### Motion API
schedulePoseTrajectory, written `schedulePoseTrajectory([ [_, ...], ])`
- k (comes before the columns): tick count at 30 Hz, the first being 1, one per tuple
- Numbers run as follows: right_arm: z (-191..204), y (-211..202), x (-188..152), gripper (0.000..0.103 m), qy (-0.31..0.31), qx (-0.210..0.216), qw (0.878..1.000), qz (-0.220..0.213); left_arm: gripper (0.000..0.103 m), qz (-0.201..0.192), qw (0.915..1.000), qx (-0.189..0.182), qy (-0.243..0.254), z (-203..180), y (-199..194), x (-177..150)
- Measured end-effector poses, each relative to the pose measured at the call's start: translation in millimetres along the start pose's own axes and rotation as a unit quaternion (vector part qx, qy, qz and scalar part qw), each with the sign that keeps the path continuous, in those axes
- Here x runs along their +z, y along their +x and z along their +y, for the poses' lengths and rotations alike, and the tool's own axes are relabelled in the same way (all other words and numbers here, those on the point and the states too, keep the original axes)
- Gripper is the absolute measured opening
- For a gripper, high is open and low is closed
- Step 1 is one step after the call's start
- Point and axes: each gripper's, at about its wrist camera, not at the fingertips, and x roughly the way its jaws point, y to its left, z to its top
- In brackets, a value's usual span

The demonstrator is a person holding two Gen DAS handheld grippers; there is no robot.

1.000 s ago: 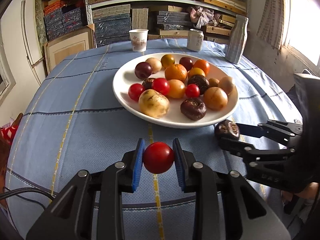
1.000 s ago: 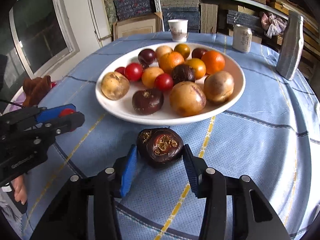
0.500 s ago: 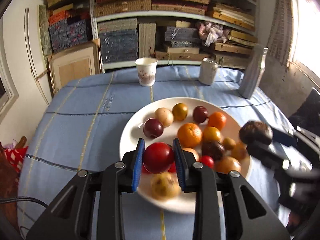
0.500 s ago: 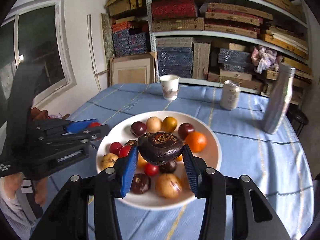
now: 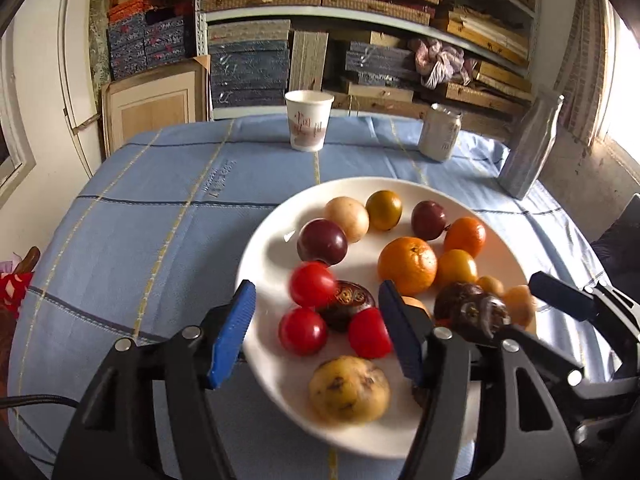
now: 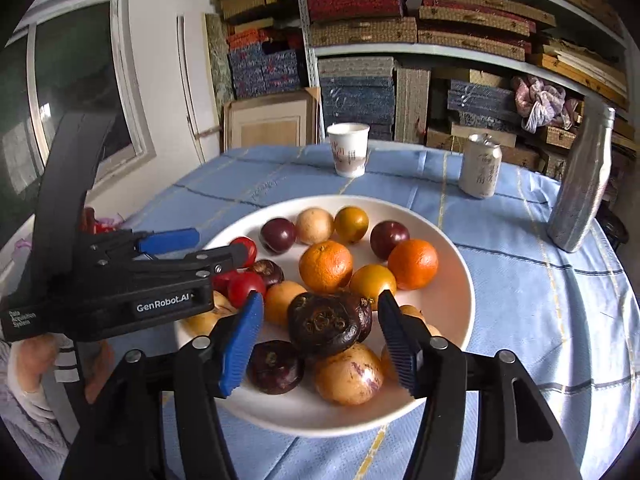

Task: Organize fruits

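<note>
A white plate (image 5: 264,252) (image 6: 460,288) holds several fruits: red tomatoes, oranges, plums, dark wrinkled fruits and yellow ones. My left gripper (image 5: 316,328) is open above the plate's near left side; a red tomato (image 5: 313,284) lies on the plate between its spread jaws. My right gripper (image 6: 320,340) is open over the plate's near side; a dark wrinkled fruit (image 6: 325,325) (image 5: 470,312) rests on top of other fruits between its jaws, free of both pads. Each gripper shows in the other's view, the left one (image 6: 192,246) and the right one (image 5: 560,300).
A paper cup (image 5: 308,125) (image 6: 348,149), a drink can (image 5: 439,132) (image 6: 479,170) and a silver bottle (image 5: 528,148) (image 6: 580,184) stand on the far side of the blue tablecloth (image 5: 160,220). Packed shelves rise behind the table. A window is at the left.
Both grippers moved over the plate and opened. The red tomato left the left gripper and the dark fruit left the right gripper; both now lie on the plate.
</note>
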Motion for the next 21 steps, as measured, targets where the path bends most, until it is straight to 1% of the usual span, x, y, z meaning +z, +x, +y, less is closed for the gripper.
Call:
schedulePoseTrajectory([
  [1,-0.2,-5.7,0.1,0.065,0.003,0.000,1.000,-0.005,0.069,-0.004,1.0000,0.002,0.000,0.1,-6.1,-1.5],
  [2,-0.6,-14.7,-0.4,0.070,0.008,-0.001,1.000,-0.013,0.077,-0.011,0.9999,0.005,0.000,-0.6,-13.6,-3.7],
  [3,-1.3,-21.3,-0.4,0.077,0.013,-0.002,1.000,-0.020,0.084,-0.021,0.9997,0.010,0.000,-1.2,-23.4,-7.5],
  [4,-2.6,-31.5,-1.6,0.081,0.020,-0.005,0.999,-0.031,0.087,-0.028,0.9995,0.014,0.001,-2.0,-31.9,-11.1],
  [5,-3.6,-39.5,-3.0,0.089,0.026,-0.009,0.999,-0.039,0.092,-0.035,0.9992,0.020,0.003,-3.2,-40.5,-14.7],
  [6,-4.3,-48.0,-5.6,0.096,0.033,-0.012,0.998,-0.049,0.095,-0.043,0.9988,0.023,0.005,-4.2,-50.7,-19.8],
  [8,-5.0,-66.8,-13.3,0.099,0.042,-0.029,0.996,-0.070,0.097,-0.051,0.9984,0.023,0.006,-5.9,-67.6,-28.8],
  [10,-3.3,-81.6,-22.6,0.099,0.045,-0.050,0.994,-0.085,0.098,-0.059,0.9979,0.024,0.001,-6.4,-85.1,-40.5],
  [12,-0.2,-91.5,-33.2,0.099,0.041,-0.071,0.993,-0.084,0.098,-0.065,0.9975,0.026,-0.010,-5.9,-100.1,-54.2],
  [14,1.1,-97.4,-44.2,0.099,0.041,-0.081,0.992,-0.082,0.099,-0.064,0.9977,0.017,-0.013,-5.9,-109.1,-64.7],
  [18,1.3,-105.7,-67.8,0.100,0.051,-0.063,0.993,-0.085,0.099,-0.051,0.9985,0.017,-0.003,-9.9,-115.8,-84.4],
  [21,0.2,-104.9,-73.3,0.100,0.054,-0.061,0.994,-0.079,0.099,-0.043,0.9990,0.006,-0.006,-11.7,-116.1,-91.8],
])
